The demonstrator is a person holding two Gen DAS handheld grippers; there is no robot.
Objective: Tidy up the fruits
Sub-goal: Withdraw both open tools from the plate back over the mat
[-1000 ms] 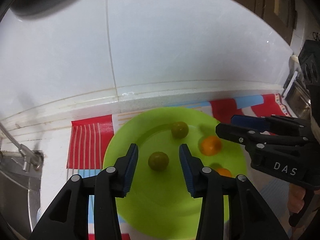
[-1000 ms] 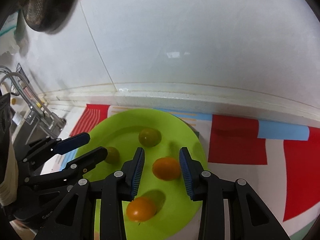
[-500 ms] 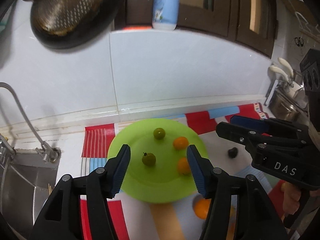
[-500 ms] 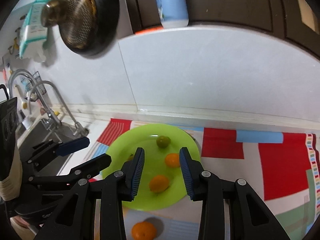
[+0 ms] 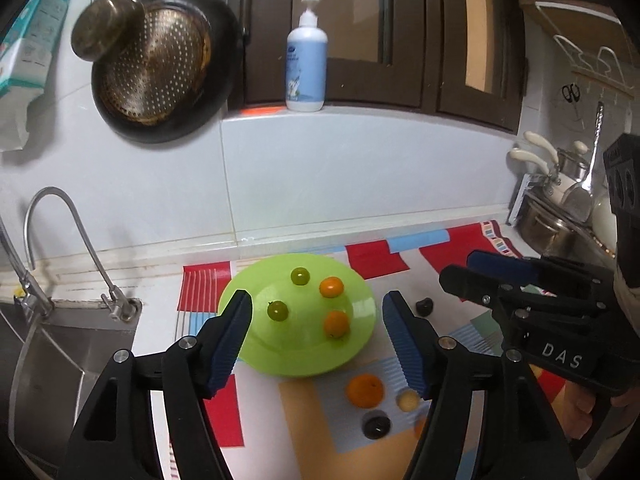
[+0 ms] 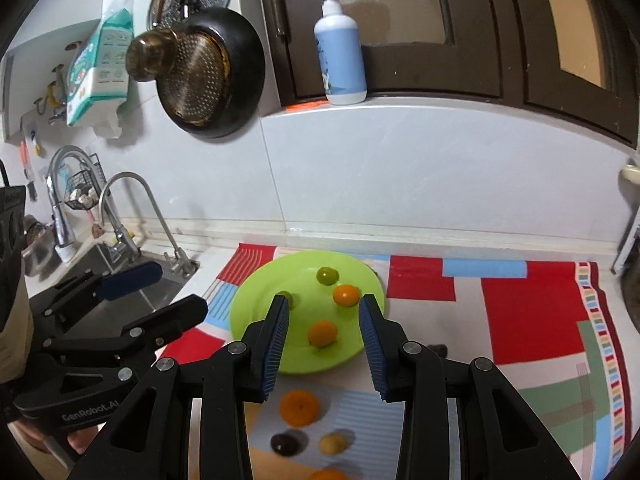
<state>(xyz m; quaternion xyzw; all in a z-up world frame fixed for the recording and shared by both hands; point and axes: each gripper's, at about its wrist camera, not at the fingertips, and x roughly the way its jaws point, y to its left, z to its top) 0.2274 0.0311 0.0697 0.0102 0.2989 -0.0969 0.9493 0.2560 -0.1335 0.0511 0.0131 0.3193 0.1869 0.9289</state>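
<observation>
A green plate (image 5: 256, 344) (image 6: 256, 312) lies on the patterned mat with two green fruits (image 5: 277, 311) (image 6: 327, 275) and two small oranges (image 5: 336, 323) (image 6: 322, 333) on it. In front of the plate on the mat lie a larger orange (image 5: 364, 390) (image 6: 299, 407), a yellowish fruit (image 5: 408, 401) (image 6: 333, 443) and a dark fruit (image 5: 377, 424) (image 6: 285, 443). My left gripper (image 5: 318, 304) (image 6: 176, 292) hangs above and in front of the plate, its jaws opening with nothing between them. Beside it my right gripper (image 6: 324, 304) (image 5: 460, 268) stands narrowly open and empty.
A steel sink (image 5: 60, 344) with a curved faucet (image 5: 80, 240) is at the left. Pots and utensils (image 5: 560, 208) crowd the right end of the counter. A pan (image 5: 160, 68) hangs on the tiled wall; a soap bottle (image 5: 306, 68) stands on the ledge. Another dark fruit (image 5: 424, 306) lies right of the plate.
Both grippers have drawn back and up from the plate, so the fruits look smaller and the wall shows. The left jaws have spread wider. The fruits stayed on the plate.
</observation>
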